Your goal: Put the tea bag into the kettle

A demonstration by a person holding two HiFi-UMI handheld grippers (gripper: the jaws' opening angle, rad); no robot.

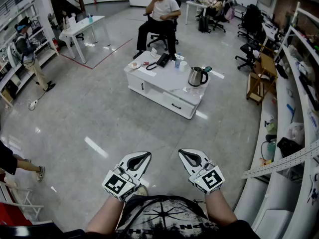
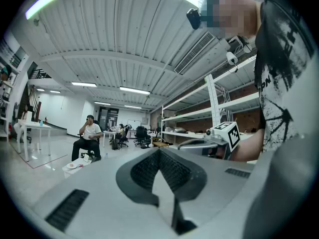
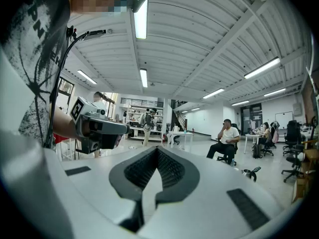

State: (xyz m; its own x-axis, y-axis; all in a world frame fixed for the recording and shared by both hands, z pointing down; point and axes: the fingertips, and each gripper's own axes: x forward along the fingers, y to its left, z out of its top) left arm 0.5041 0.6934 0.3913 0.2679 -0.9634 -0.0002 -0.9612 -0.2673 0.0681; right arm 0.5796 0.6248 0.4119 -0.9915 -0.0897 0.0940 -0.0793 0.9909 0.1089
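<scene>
both tongs closed and empty, well apart from the kettle
left tongs [image 1: 142, 158] and right tongs [image 1: 188, 156] hang side by side over the floor [image 1: 99, 113], jaws together on nothing. the kettle [image 1: 197, 76] stands on the white table [image 1: 159, 83] at 12 o'clock. the tea bag is too small to pick out.

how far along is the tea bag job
Nothing looks done yet. The kettle stands lid-open on the low white table, far across the floor. In hand: nothing; left tool and right tool are shut and empty. Left: walk over, pick up the tea bag, too small to spot here, and drop it in.
</scene>
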